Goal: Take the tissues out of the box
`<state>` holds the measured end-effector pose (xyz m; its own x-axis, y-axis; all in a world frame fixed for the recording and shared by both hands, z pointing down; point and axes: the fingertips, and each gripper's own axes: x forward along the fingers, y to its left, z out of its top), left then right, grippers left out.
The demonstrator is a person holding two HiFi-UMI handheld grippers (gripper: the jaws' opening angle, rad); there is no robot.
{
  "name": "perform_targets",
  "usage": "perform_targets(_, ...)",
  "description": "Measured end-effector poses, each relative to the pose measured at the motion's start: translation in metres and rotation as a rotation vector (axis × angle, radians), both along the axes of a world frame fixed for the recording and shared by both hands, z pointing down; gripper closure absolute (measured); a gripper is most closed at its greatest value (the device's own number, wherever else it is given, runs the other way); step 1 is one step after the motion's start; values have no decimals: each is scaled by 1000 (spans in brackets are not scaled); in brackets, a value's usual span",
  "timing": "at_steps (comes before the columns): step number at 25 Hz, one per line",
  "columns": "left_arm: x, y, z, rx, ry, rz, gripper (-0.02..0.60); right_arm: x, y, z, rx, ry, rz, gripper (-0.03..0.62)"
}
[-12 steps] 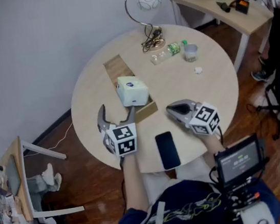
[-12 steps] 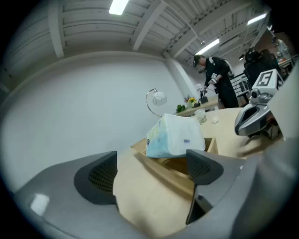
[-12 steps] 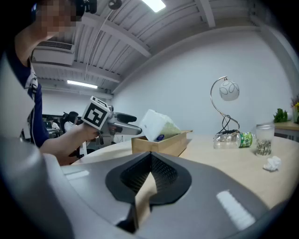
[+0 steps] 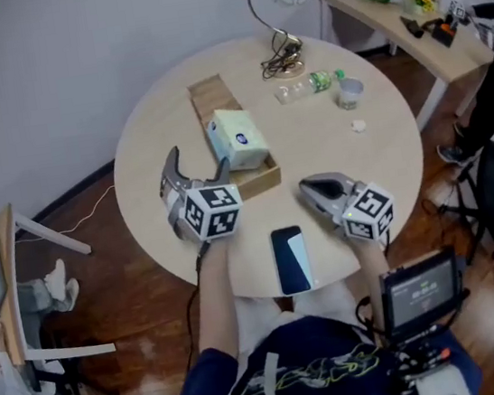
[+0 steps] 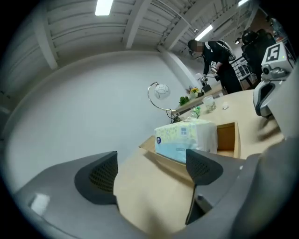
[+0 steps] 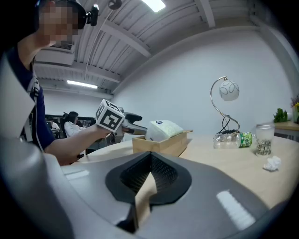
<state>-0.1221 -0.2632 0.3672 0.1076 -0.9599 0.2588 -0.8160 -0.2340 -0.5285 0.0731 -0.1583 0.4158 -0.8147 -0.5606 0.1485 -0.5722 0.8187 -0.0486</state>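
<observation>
— Left gripper (image 5: 152, 172)?
— Jaws wide apart, nothing between the pads. It points at the tissue pack (image 5: 186, 138), close to it but not touching.
— Where's the pack?
— In the near half of the wooden box (image 4: 207, 93) on the round table (image 4: 349, 146), rising above the box's rim.
— Right gripper (image 4: 306, 186)?
— Jaws together, empty, over the table right of the box, with a phone (image 4: 290, 260) near it.
</observation>
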Motion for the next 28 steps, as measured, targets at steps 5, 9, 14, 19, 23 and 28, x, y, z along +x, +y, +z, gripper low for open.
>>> perform_targets(5,-10,-27,-1,-85,-287,-6,127,1,-2,0,0,-4,2,594)
perform_targets(9,7,-35,-25,43,-429,73,127,1,-2,0,-6,-3,4,594)
perform_targets(14,34,-47,7,-24,-630,234,377,4,-4,0,3,-3,10,594)
perform_targets(19,10,-2,-51,227,-196,142,376,3,-2,0,-2,2,7,594)
perform_targets(23,5,70,-39,201,449,344,376,4,-4,0,5,5,16,594)
perform_targets(28,-9,140,14,15,671,470,578,0,-6,2,-6,13,37,594)
